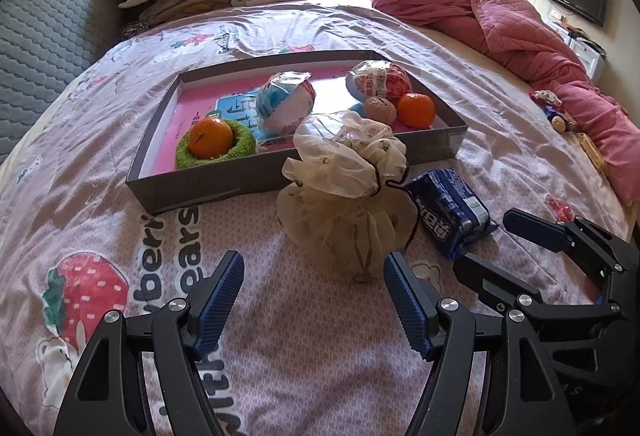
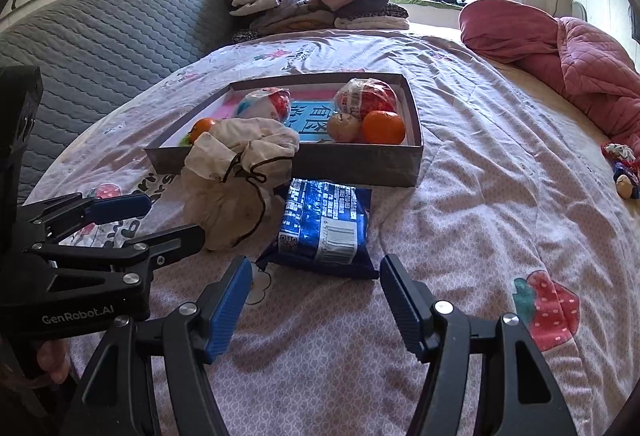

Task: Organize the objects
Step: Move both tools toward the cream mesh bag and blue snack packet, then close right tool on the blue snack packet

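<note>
well, both tongs hovered low over the bedspread (image 1: 100, 204), each spread wide and holding nothing. just ahead of the left tongs (image 1: 314, 302) sat the drawstring pouch (image 1: 348, 196), and right in front of the right tongs (image 2: 316, 306) lay the blue snack packet (image 2: 324, 224), with the grey box (image 1: 432, 146) beyond them both. to my eye the step was fetching these two into the box; the pouch looked soft and floppy, so a grip at its cinched neck seemed safer than at the belly, and the flat packet wanted its raised near edge pinched. what the pouch held i couldn't tell. from the right side it hid most of one orange (image 2: 202, 127), and the print on the wrapped balls (image 1: 286, 102) was too blurred to read.
</note>
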{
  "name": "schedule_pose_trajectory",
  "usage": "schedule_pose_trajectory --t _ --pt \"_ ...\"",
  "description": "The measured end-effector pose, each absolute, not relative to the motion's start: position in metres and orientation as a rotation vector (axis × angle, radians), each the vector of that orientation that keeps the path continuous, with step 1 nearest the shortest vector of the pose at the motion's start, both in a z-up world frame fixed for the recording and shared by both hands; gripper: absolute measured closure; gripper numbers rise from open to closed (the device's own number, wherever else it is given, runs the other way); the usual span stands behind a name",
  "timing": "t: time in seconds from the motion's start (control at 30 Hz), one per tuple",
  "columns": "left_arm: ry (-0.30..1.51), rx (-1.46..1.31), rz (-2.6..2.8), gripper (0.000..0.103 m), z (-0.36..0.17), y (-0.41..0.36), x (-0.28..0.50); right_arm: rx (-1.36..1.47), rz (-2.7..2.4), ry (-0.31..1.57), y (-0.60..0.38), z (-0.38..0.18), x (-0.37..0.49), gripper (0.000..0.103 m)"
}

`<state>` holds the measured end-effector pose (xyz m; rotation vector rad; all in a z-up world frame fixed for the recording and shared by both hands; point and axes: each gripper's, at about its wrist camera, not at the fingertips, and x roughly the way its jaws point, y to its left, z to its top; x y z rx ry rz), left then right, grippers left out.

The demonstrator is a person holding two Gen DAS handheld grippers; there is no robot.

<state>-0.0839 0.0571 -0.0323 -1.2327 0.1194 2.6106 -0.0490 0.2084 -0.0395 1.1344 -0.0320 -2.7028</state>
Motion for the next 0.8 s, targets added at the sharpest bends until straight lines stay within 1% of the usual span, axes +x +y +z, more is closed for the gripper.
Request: schedule_pose_trajectory --t 0.8 --pt "0.068 -1.224 2.641 0.029 -0.039 0.057 -0.128 1.157 -2.702 -0.026 0.203 -0.046 -0.067 0.037"
